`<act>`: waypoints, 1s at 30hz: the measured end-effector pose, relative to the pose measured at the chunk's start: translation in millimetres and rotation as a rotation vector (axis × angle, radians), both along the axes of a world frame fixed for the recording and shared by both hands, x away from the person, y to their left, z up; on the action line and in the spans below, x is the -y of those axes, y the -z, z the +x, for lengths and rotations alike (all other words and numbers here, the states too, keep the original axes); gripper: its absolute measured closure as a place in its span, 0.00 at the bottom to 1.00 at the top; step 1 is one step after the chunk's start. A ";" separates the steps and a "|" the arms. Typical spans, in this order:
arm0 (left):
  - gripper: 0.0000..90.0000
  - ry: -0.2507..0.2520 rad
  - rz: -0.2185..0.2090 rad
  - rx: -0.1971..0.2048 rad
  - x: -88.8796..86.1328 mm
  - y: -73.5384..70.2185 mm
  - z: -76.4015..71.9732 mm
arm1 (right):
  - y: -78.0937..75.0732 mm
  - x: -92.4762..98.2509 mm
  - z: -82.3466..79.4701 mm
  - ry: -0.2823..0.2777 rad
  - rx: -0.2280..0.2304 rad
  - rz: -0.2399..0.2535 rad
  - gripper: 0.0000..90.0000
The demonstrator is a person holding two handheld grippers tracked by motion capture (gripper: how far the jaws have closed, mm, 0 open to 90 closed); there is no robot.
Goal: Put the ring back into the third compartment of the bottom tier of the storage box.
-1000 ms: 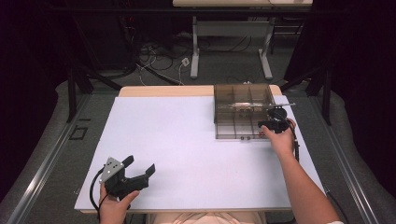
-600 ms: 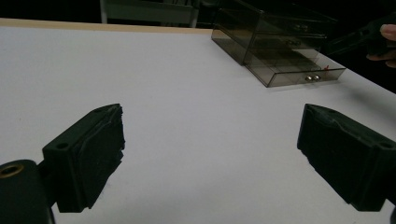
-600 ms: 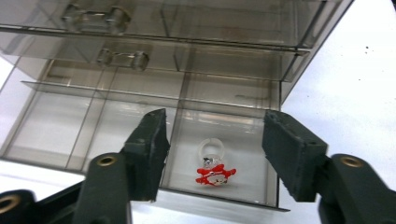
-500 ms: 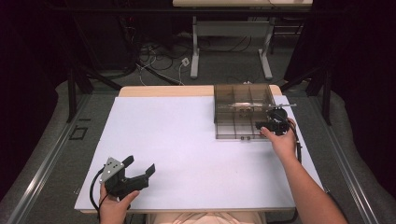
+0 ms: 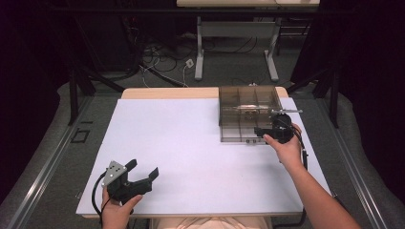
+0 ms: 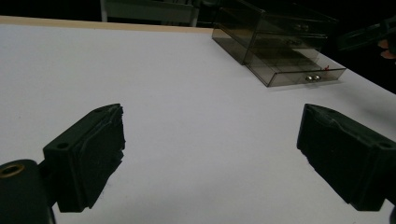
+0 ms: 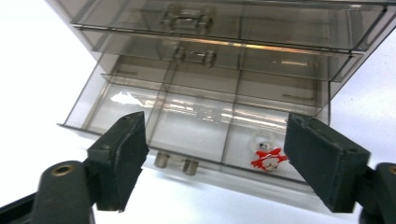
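Observation:
A smoky clear drawer unit [image 5: 248, 107] stands at the back right of the white table top [image 5: 191, 152]. Its bottom drawer [image 7: 196, 133] is pulled out, with a metal handle [image 7: 176, 163] on its front. A small red and white piece [image 7: 267, 158] lies in the drawer's right compartment. My right gripper [image 7: 215, 123] faces the drawer front; its jaws have just been opening and stand open, gripping nothing. It hovers at the unit's near right corner in the high view, right gripper [image 5: 261, 130]. My left gripper [image 5: 144, 167] rests open near the front left, with bare table between its fingers.
The left gripper view has the drawer unit [image 6: 275, 37] far off at upper right, with the right gripper [image 6: 369, 35] beside it. Table legs and cables lie on the floor beyond the far table edge [image 5: 167, 93]. The person's right forearm [image 5: 315, 191] crosses the front right corner.
My right hand has drawn back a little from the drawer front toward the near side. The left gripper has kept still.

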State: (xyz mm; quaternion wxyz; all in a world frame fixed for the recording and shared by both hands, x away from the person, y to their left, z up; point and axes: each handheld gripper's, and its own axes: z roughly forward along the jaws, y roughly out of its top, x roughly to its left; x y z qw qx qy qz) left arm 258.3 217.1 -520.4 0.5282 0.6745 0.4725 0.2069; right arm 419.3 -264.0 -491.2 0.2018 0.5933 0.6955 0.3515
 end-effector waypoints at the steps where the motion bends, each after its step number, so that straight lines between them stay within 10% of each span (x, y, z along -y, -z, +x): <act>1: 0.09 0.001 0.000 0.000 0.0 0.0 0.1 | 0.1 -0.5 -1.9 -0.008 0.012 -0.001 0.22; 13: 0.09 -0.002 0.000 -0.001 -0.2 0.2 0.4 | -7.9 -6.7 -30.7 -0.062 0.120 -0.023 0.00; 30: 0.09 -0.004 0.001 0.000 -0.4 0.1 0.1 | -8.0 -16.0 -80.1 -0.105 0.207 -0.004 0.00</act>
